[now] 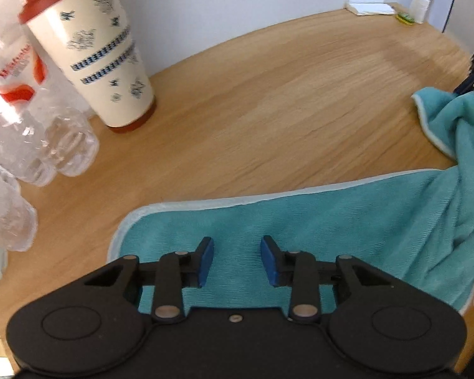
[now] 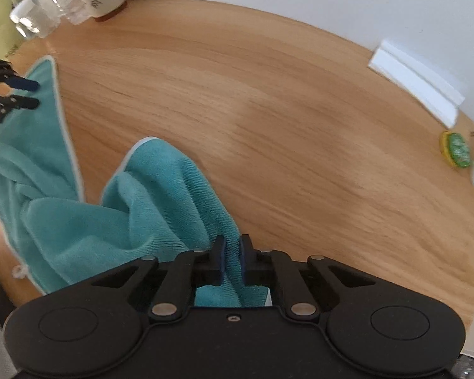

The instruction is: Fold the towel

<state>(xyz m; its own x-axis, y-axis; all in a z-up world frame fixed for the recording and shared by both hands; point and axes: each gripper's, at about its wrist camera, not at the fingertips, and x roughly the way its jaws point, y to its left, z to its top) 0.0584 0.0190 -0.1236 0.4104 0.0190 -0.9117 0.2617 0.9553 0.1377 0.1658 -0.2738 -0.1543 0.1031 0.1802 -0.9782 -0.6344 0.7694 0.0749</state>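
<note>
The left wrist view shows the near, flat stretch of the teal terry towel with a pale piped hem spread across the round light-wood table. At ten o'clock from it stands a tall cream paper cup with blue print and a red-brown lid, with crinkled clear plastic bottles touching its left side. The right wrist view gives what that one lacks — the towel's far end bunched into folds and lifted off the wood, a white folded paper or card at two o'clock, and a small yellow-and-green round object at three o'clock.

The left gripper hovers over the flat part of the towel with its blue-padded fingers spread wide and nothing between them. Whether the pads touch the cloth cannot be told. In the right wrist view the same gripper appears at nine o'clock over the towel's edge, its jaws apart.

The right gripper is pinched down to a narrow slit on a fold of the towel, the cloth passing between its fingers and rising ahead of them. From the left wrist view this gripper shows at the raised corner at two o'clock — only partly in frame.
</note>
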